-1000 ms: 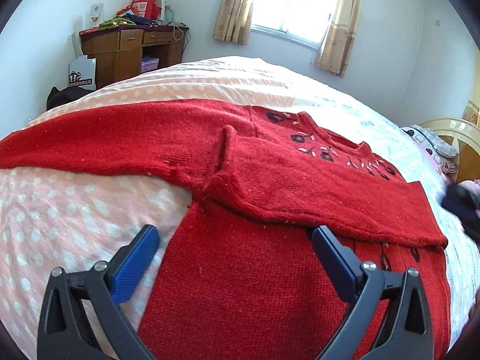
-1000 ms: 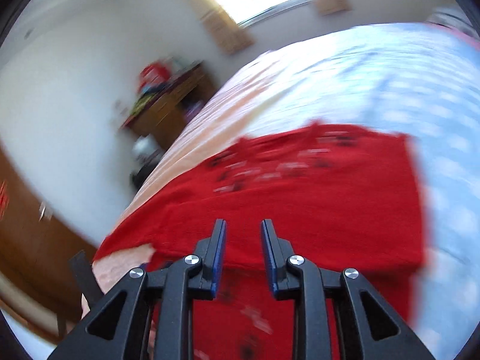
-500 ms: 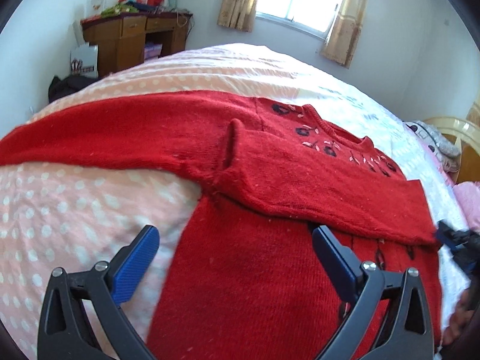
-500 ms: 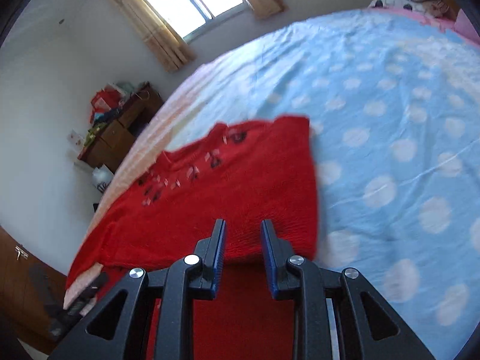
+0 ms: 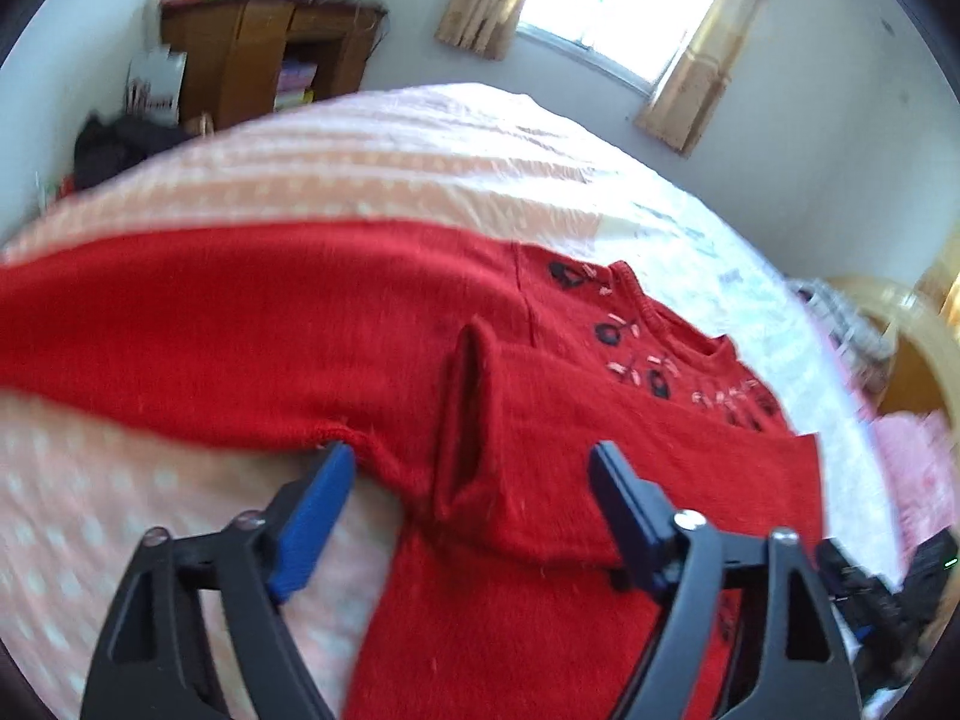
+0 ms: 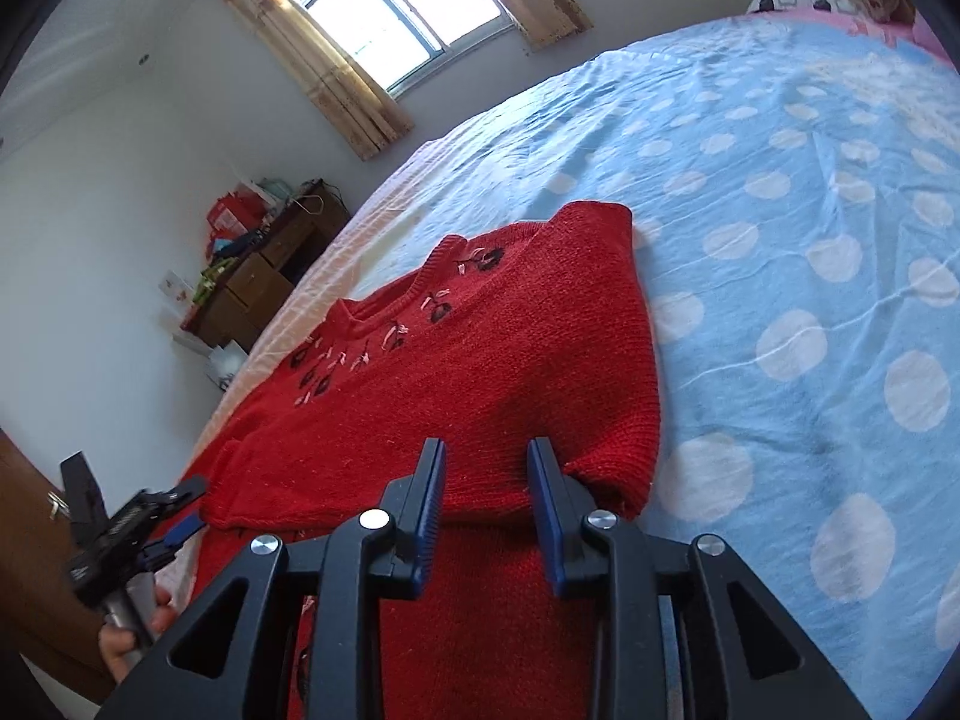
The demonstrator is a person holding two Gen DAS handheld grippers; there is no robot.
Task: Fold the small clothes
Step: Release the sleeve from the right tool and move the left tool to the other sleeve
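The red knitted sweater with dark embroidered flowers (image 5: pixel 600 438) lies flat on the polka-dot bedspread (image 5: pixel 120 510), one sleeve already folded across its chest. At the sweater's left armpit, the left gripper (image 5: pixel 471 486) has moved in from the hem and its wide jaws are closing around the folded sleeve's cuff. At the sweater's right edge, the right gripper (image 6: pixel 487 480) is narrow and opening, apparently releasing the fold; next is probably the outstretched sleeve.
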